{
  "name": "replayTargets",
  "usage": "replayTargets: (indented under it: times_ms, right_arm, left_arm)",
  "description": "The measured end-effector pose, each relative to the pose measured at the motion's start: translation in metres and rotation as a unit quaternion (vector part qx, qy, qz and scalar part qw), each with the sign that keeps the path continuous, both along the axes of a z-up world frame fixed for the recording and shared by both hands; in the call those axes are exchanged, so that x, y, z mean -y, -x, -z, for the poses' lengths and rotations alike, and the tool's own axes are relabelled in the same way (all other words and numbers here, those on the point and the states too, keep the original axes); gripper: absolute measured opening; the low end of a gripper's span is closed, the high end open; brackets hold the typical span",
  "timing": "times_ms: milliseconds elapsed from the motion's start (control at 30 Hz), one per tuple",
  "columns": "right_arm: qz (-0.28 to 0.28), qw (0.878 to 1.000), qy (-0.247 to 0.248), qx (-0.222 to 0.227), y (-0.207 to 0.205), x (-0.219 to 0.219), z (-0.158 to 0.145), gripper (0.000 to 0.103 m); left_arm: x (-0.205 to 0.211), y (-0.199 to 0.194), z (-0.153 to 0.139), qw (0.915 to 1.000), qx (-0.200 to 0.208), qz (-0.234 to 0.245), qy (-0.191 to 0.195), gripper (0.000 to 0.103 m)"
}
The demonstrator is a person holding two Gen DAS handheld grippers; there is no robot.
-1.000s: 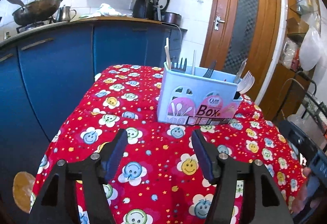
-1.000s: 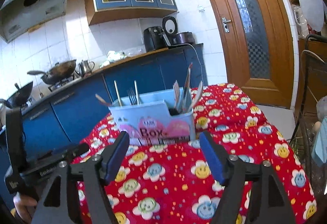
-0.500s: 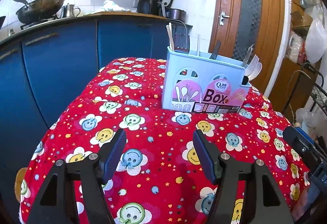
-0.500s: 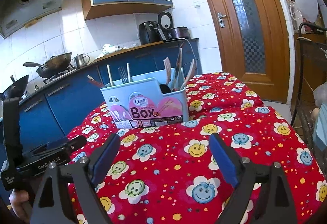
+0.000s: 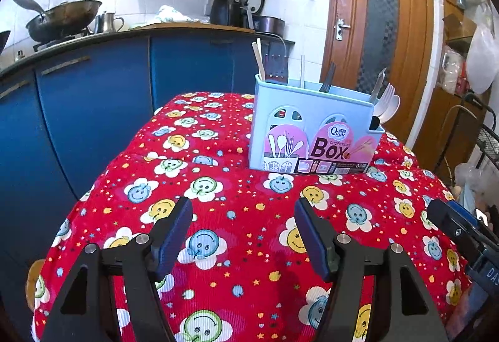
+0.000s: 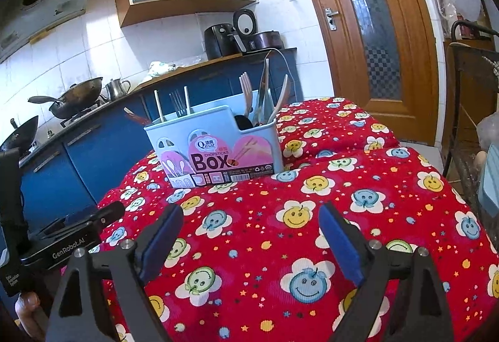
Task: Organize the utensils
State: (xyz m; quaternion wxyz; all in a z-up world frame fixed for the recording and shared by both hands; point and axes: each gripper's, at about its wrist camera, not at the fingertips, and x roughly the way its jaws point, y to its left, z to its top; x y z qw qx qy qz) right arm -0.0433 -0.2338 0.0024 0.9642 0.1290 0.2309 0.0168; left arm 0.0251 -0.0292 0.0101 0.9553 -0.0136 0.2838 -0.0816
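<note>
A light blue chopsticks box point(image 5: 315, 130) stands upright on the red smiley tablecloth point(image 5: 249, 248). It holds chopsticks, forks, spoons and a knife, handles down. It also shows in the right wrist view point(image 6: 218, 148), with white forks and spoons point(image 6: 262, 98) in its right compartment. My left gripper point(image 5: 243, 211) is open and empty, low over the cloth in front of the box. My right gripper point(image 6: 251, 217) is open and empty, also short of the box. The left gripper's body shows at the left edge of the right wrist view point(image 6: 62, 242).
Blue kitchen cabinets point(image 5: 93, 98) with a wok point(image 5: 62, 17) and kettle stand behind the table. A wooden door point(image 5: 380, 30) is at the back right. A wire rack and bags point(image 5: 474, 167) stand to the right of the table.
Both grippers have dropped lower and drawn back toward the table's near side. The box now looks taller and more level in both views. Both stay open and empty.
</note>
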Motion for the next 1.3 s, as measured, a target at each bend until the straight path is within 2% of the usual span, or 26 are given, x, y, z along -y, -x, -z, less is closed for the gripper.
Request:
replayTargets:
  times_ms: [1300]
  right_arm:
    - [0.000, 1.000, 0.000, 0.000, -0.0001, -0.0004, 0.0000, 0.090]
  left_arm:
    - [0.0029, 0.0026, -0.0021, 0.9999, 0.011, 0.000, -0.008, 0.069]
